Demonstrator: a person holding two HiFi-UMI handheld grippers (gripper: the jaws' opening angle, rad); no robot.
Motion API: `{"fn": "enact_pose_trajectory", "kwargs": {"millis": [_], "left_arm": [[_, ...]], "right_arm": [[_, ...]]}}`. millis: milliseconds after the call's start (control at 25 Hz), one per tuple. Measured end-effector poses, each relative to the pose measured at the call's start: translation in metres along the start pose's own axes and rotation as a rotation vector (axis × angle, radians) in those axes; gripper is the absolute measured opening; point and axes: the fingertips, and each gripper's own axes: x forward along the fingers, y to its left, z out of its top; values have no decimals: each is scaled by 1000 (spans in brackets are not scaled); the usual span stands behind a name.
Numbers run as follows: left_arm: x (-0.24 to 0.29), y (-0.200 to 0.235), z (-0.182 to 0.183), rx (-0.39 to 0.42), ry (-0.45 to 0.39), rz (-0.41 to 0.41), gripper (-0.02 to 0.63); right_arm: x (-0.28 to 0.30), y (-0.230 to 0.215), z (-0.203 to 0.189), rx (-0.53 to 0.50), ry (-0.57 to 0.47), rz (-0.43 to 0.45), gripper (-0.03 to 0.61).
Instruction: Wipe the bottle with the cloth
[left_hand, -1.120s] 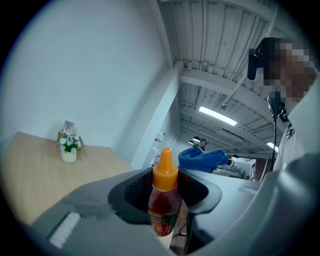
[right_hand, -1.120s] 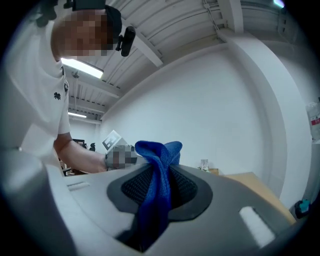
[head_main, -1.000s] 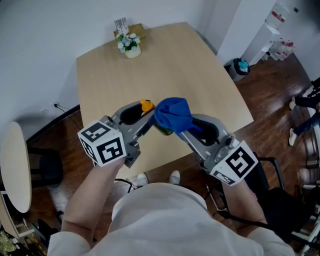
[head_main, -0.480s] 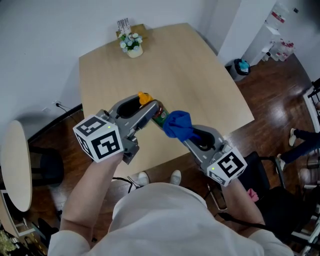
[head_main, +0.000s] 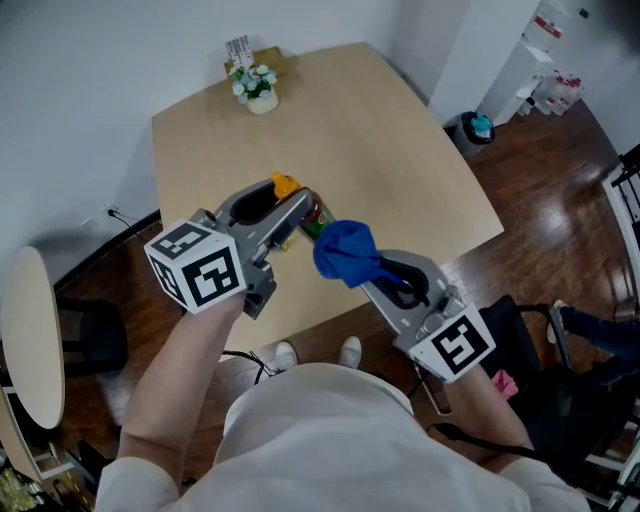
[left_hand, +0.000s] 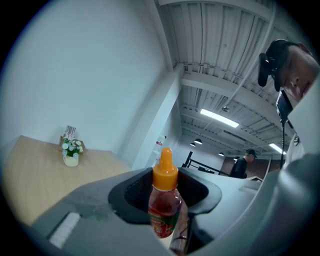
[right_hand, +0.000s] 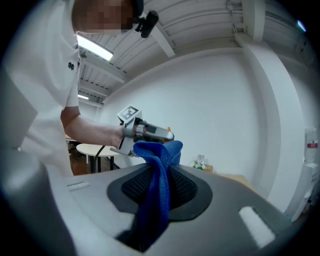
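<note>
My left gripper (head_main: 297, 213) is shut on a small bottle (left_hand: 164, 206) of red sauce with an orange cap (head_main: 285, 186), held above the wooden table (head_main: 330, 130). The bottle (head_main: 311, 214) lies between the jaws, its green-and-red label end pointing right. My right gripper (head_main: 372, 272) is shut on a blue cloth (head_main: 343, 252), which bunches up at the jaw tips against the bottle's lower end. In the right gripper view the blue cloth (right_hand: 157, 180) hangs down between the pads and hides part of the left gripper (right_hand: 150, 131) behind it.
A small white pot of flowers (head_main: 252, 87) and a card holder stand at the table's far edge. A round side table (head_main: 28, 335) and a dark chair sit at the left. A bin (head_main: 476, 131) stands on the wooden floor at the right.
The cloth has slid down from over the bottle's cap to its lower end, and the right gripper has drawn back toward me. The left gripper has stayed nearly in place.
</note>
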Motion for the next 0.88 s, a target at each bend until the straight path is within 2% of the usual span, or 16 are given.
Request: {"fn": "enact_pose_trajectory", "kwargs": {"millis": [80,200,320,680,880], "left_arm": [[3,1,-2,-14,3,4,158],[7,-1,-2,-16,6,4,158],[7,-5,1,-14,-3,1,158],[-2,-11,6,-18,-24,6,158],[-6,-16,11,-18,-35,-5,158]], "right_arm": [[12,7,17,-50,-9,15,95],[23,16,0,-126,138,33,95],[32,23,-14,-143,183,42,96],[29,28,-73,-54,247,54,95],[20,23,-114,36,299,27,95]]}}
